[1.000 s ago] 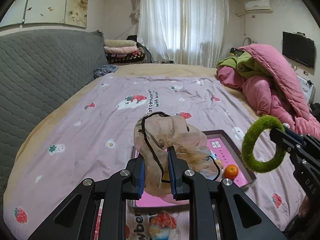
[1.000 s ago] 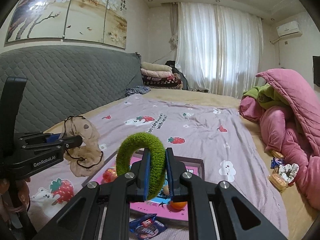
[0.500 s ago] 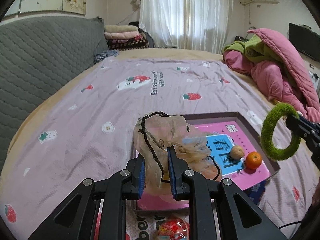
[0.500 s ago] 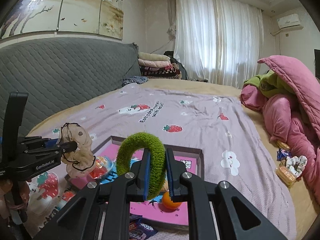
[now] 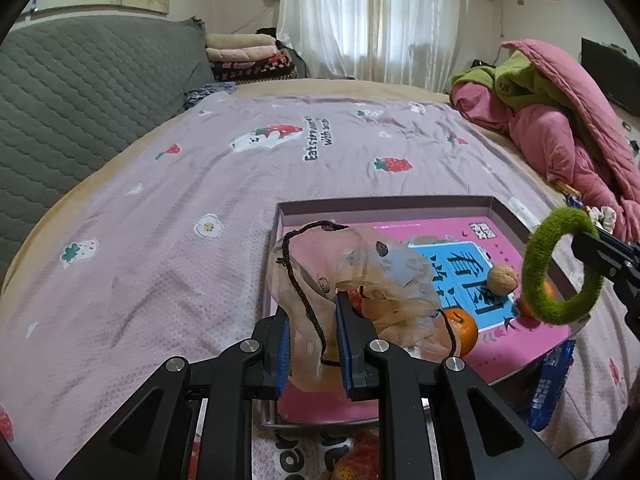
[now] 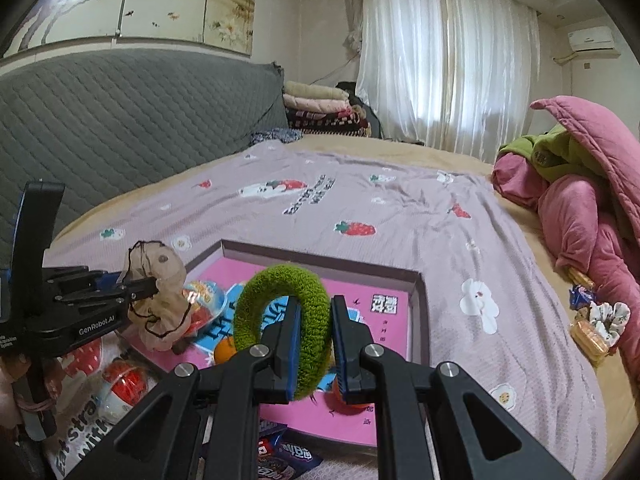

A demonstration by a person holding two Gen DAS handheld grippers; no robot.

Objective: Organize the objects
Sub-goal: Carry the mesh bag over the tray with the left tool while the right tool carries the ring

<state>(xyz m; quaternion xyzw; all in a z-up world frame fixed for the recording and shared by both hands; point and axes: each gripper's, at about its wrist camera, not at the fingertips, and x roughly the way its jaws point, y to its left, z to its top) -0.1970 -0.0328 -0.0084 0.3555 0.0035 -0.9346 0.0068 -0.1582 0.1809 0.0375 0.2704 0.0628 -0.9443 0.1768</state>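
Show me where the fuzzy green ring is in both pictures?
Left wrist view: fuzzy green ring at the right edge, pinched by the right gripper, above the pink tray.
Right wrist view: ring at bottom centre, clamped between the blue pads.
Shared landmark: the shallow pink tray.

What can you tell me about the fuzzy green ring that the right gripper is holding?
The fuzzy green ring is a closed loop covered in moss-green, plush-looking fabric, with an open centre. The right gripper is shut on its lower right part, holding it upright, edge toward the camera, in the air above the shallow pink-lined box on the bed. Nothing else touches it.
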